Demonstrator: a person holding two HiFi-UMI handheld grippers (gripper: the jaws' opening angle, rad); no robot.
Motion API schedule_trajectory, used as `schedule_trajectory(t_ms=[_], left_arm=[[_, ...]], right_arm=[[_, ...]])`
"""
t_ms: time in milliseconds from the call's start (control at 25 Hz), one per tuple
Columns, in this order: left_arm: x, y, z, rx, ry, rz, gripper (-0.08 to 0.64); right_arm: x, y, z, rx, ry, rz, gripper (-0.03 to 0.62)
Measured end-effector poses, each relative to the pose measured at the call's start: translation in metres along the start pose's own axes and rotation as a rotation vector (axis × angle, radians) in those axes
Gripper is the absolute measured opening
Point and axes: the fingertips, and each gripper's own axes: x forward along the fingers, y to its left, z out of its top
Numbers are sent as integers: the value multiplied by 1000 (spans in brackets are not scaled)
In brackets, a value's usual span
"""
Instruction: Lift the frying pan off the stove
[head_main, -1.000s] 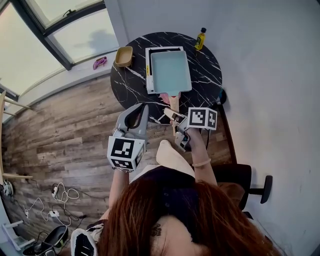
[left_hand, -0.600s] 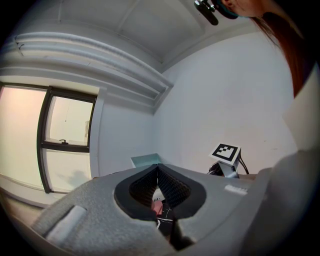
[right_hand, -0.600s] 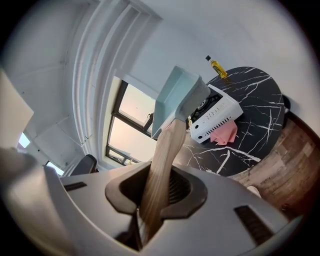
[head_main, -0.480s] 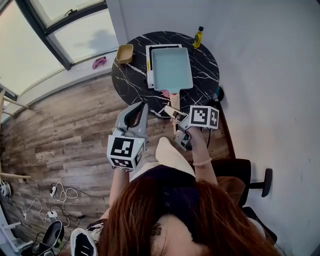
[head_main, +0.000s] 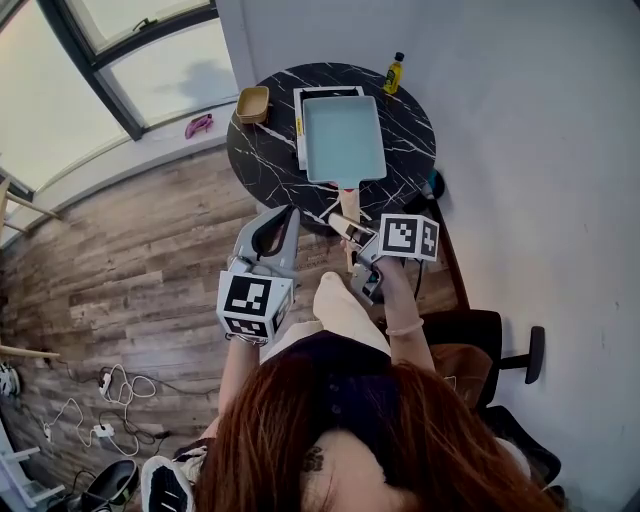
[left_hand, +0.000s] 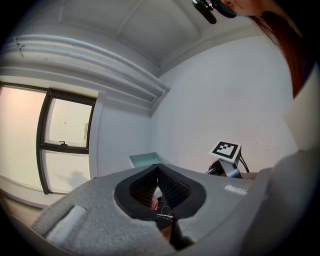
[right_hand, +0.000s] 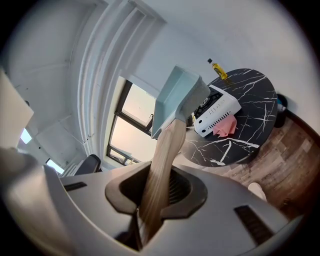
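Observation:
The frying pan (head_main: 343, 138) is a pale blue rectangular one with a long wooden handle (head_main: 347, 200). My right gripper (head_main: 345, 228) is shut on that handle, which runs up between the jaws in the right gripper view to the pan (right_hand: 175, 97). The pan hangs tilted above the white stove (right_hand: 215, 112). In the head view it covers most of the stove (head_main: 300, 130). My left gripper (head_main: 290, 212) is shut with nothing in it, level and left of the handle, off the table's near edge. The pan's rim (left_hand: 145, 159) shows beyond the left gripper (left_hand: 159, 170).
The stove stands on a round black marble table (head_main: 260, 160) with a tan bowl (head_main: 252, 104), a yellow oil bottle (head_main: 395, 72) and a pink cloth (right_hand: 225, 126) by the stove. A white wall runs along the right. A black chair (head_main: 480, 340) stands behind my right arm.
Both grippers have drifted a little across the room with the pan still gripped over the stove. The table sits slightly further up in the head view. Neither gripper's jaws changed.

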Motion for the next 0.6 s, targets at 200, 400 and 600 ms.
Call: schedule_trajectory(t_ms=[200,400,600], left_arm=[[-9,2,3,-11,-11,-1,12],[-14,1,0,-18,-14,-7,12],[-12,-9,0,-18,-19,-14,12]], right_arm=[[-6,12,-9,-6,-3,5,71],[-10,20,-16,-19,-5,6,71],[-21,23,-18,-26,-8,20,71]])
